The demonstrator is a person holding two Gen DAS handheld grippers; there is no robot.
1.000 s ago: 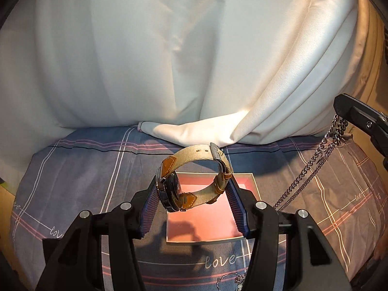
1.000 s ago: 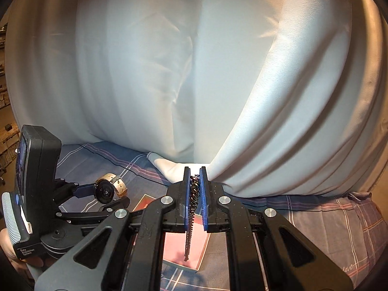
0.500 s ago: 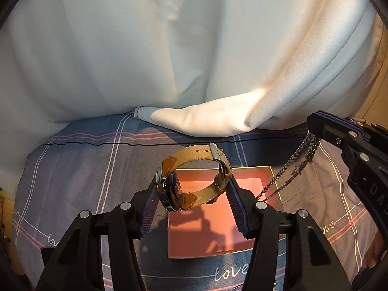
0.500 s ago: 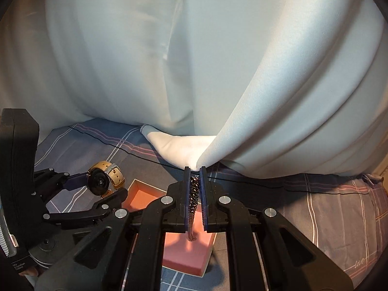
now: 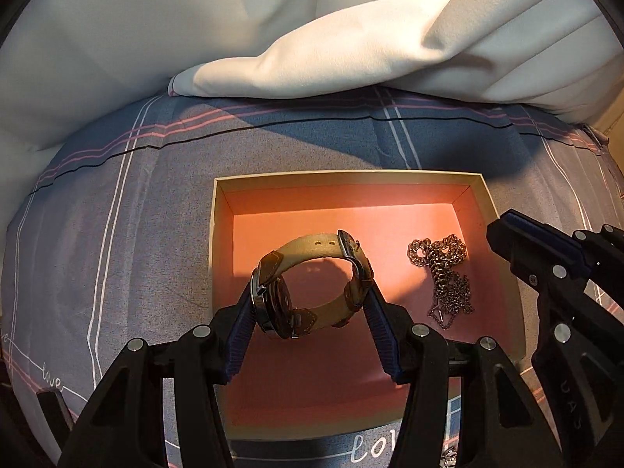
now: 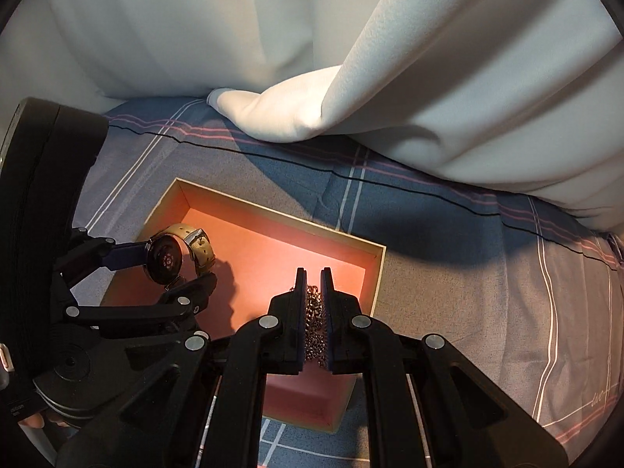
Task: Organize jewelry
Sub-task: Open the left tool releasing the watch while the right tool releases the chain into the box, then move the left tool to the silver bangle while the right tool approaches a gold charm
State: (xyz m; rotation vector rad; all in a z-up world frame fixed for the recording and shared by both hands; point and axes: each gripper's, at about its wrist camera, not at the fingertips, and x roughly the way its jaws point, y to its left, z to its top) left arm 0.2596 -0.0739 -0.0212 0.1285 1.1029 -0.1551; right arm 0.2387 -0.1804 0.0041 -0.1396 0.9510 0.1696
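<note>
Shows a tan-strapped watch point(image 5: 273, 308) pinched across its buckled loop by the jaws of the left gripper point(image 5: 312, 292), raised just above the pink floor of an open box point(image 5: 212, 253), likely poised for setting down in the bare left half. Shows a metal chain point(image 5: 444, 273) heaped on the right side of that floor, apart from the watch, probably to prevent tangling; sets the right gripper point(image 6: 312, 277) over it, jaws nearly pressed together with links showing in the slit, though cannot tell whether pinching them or merely framing them. Rests the box on a plaid-covered surface point(image 5: 136, 234) before a white drape point(image 5: 312, 58).
</note>
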